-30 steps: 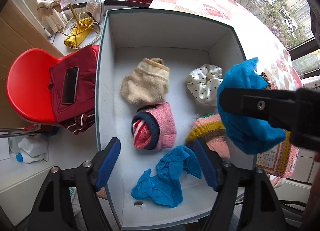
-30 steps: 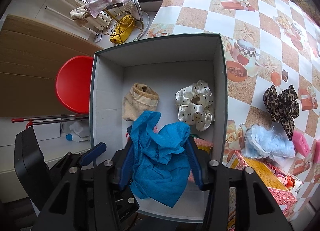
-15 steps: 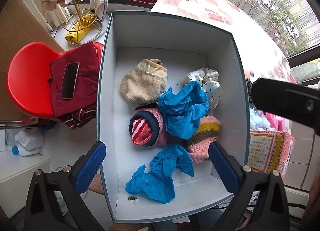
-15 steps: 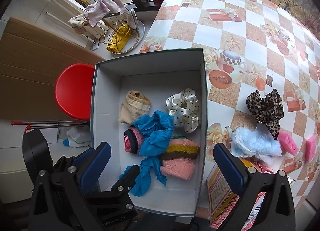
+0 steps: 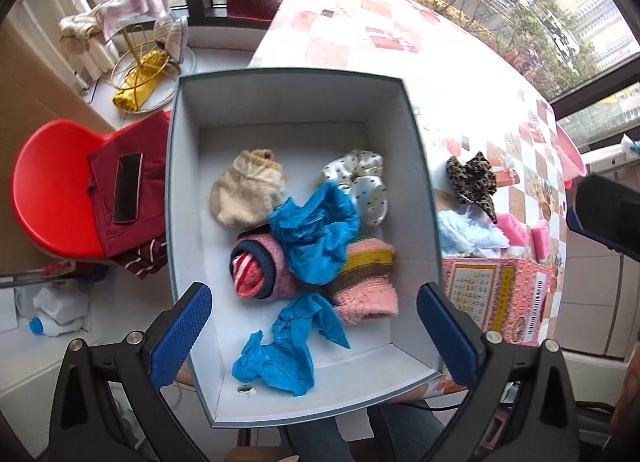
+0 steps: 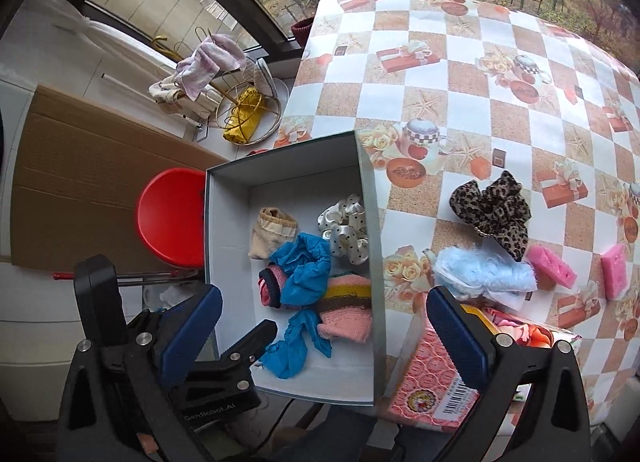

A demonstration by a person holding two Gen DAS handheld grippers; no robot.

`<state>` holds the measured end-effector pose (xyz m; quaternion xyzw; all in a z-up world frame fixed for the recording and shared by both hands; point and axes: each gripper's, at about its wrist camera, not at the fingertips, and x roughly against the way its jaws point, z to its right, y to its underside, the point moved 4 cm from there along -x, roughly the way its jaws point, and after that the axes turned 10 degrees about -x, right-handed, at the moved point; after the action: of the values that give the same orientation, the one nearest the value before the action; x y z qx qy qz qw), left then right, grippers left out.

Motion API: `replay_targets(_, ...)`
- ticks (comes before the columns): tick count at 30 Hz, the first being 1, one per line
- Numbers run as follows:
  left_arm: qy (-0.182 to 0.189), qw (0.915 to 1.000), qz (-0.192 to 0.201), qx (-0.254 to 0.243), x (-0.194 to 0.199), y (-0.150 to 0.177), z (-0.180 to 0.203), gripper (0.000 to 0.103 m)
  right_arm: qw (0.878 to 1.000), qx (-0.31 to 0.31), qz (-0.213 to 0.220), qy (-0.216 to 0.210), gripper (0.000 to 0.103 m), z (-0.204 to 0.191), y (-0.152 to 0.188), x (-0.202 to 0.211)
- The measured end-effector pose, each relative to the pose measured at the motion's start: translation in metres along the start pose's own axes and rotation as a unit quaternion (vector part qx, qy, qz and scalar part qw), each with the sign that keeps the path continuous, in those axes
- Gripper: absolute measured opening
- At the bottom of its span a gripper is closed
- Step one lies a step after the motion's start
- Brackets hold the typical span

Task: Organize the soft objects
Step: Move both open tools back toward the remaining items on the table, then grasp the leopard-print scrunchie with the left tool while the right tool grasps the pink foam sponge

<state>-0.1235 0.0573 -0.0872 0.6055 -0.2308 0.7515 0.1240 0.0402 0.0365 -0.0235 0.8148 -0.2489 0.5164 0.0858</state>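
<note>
Checkered tablecloth (image 6: 460, 102) — crumpled (blue) cloth (image 5: 316, 230)

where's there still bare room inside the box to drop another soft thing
Bare floor runs along the far wall of the box, behind the beige sock and the polka-dot scrunchie, and down the left wall. The middle is crowded: an upper blue cloth lies across the socks there.
</note>
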Motion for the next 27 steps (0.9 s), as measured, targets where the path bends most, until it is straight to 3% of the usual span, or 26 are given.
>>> replay_targets(8, 0.009, 0.9975, -0.003, -0.070, 0.013, -0.037, 0.061, 0.102, 0.993, -0.109, 0.040, 0.006, 0.103, 0.100, 0.005, 0.044)
replay_targets(14, 0.011, 0.9935, -0.033, -0.109, -0.003, -0.069, 0.119, 0.102, 0.971, -0.232, 0.046, 0.021, 0.103, 0.201, 0.024, 0.055)
replay_targets(21, 0.025, 0.9911, -0.107, -0.075, -0.059, -0.107, 0.174, 0.102, 0.948, -0.317, 0.039, 0.014, 0.103, 0.279, 0.050, 0.053)
replay_targets(27, -0.004, 0.9869, -0.159, -0.028, -0.108, -0.127, 0.195, 0.102, 0.929, -0.369, 0.035, 0.018, 0.103, 0.333, 0.055, 0.049)
